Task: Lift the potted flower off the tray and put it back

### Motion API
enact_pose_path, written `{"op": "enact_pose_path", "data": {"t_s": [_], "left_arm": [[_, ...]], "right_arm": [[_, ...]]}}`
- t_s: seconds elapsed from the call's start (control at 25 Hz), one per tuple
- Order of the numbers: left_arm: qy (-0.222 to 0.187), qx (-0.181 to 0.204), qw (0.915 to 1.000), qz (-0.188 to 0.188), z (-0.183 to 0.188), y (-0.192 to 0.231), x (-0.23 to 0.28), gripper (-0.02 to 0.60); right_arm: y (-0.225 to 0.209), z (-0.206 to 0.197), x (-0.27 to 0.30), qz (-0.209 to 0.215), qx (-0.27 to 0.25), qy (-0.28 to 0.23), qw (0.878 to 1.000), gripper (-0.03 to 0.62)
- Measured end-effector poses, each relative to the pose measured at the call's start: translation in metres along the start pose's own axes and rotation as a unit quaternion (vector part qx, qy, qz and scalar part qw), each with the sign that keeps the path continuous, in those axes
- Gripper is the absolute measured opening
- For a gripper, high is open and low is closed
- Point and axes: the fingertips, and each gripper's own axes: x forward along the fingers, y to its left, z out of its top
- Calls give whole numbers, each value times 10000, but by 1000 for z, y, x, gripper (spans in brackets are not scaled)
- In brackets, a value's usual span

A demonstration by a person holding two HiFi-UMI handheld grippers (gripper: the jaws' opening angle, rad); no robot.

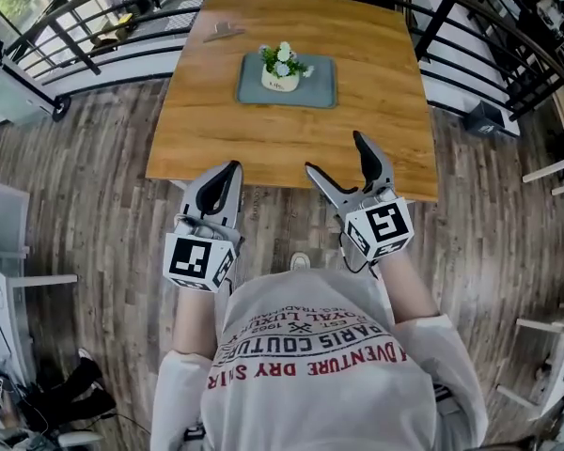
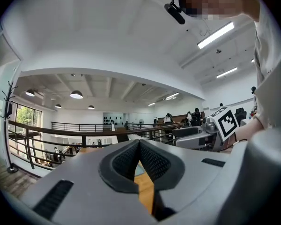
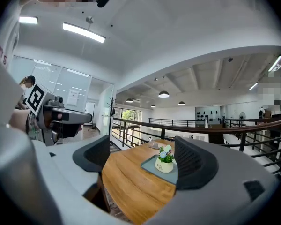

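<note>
Left gripper clenched, pads meeting, nothing between. Right gripper spread wide, empty, over near edge of wooden table. Toward table's far side, potted flower upright on grey tray, well apart from both grippers. In right gripper view, flower far ahead between pads, untouched.

Desk near half bare, open path fwd to tray. Small gray item at far-L corner, well apart. Railing behind desk.
</note>
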Motion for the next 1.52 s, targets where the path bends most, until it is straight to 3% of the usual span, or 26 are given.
{"op": "enact_pose_path", "data": {"t_s": [0.44, 0.92, 1.16, 1.52], "left_arm": [[240, -141, 9996, 42, -18, 37, 110, 12], [223, -329, 9985, -385, -39, 128, 217, 12], [252, -352, 9972, -609, -64, 162, 263, 12], [563, -632, 9931, -806, -111, 186, 306, 12]], "right_arm": [[-79, -42, 86, 445, 14, 785, 9959, 416], [-118, -87, 218, 764, -275, 1680, 9824, 426], [-133, -145, 278, 1166, -442, 2384, 9631, 440], [-137, -226, 316, 1908, -499, 3338, 9218, 456]]}}
